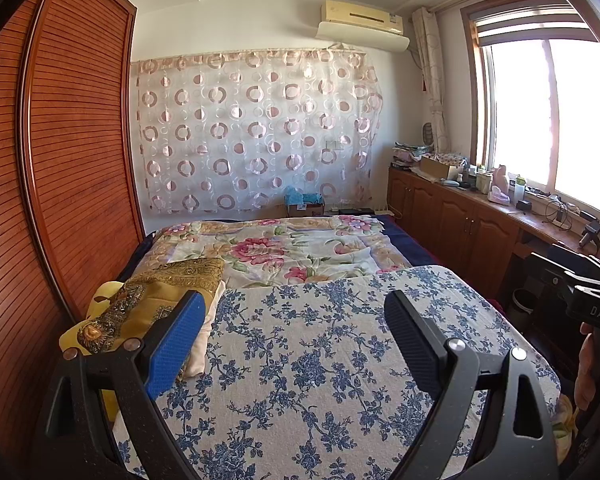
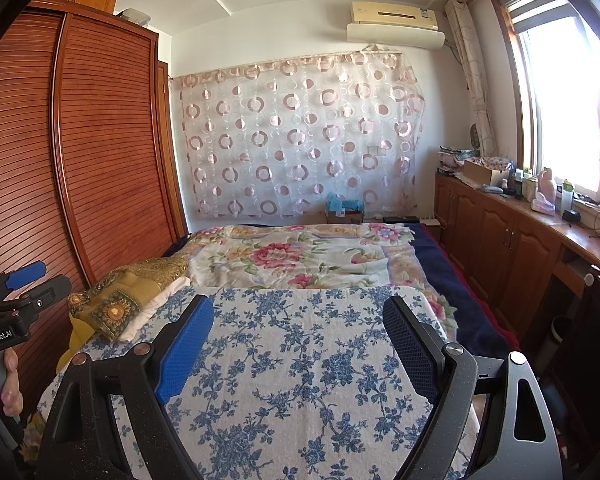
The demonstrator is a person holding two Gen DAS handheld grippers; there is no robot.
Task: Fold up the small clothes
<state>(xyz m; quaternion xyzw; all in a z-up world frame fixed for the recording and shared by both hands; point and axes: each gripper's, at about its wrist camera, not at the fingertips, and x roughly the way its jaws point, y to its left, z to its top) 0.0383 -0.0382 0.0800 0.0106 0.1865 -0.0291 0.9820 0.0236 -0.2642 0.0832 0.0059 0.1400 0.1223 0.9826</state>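
A yellow-gold embroidered garment (image 1: 140, 304) lies crumpled at the left edge of the blue-flowered board (image 1: 320, 360), partly over a cream cloth (image 1: 200, 356). It also shows in the right wrist view (image 2: 120, 304), left of the board (image 2: 300, 360). My left gripper (image 1: 296, 304) is open and empty above the board, its blue finger pad (image 1: 176, 344) in front of the garment. My right gripper (image 2: 300, 308) is open and empty over the board's middle. The left gripper's body (image 2: 16, 300) shows at the left edge of the right wrist view.
The board rests on a bed with a pink-flowered blanket (image 1: 284, 248). A slatted wooden wardrobe (image 1: 60, 152) stands close on the left. A wooden cabinet (image 2: 508, 248) with clutter runs under the window on the right. A patterned curtain (image 1: 256, 128) hangs behind.
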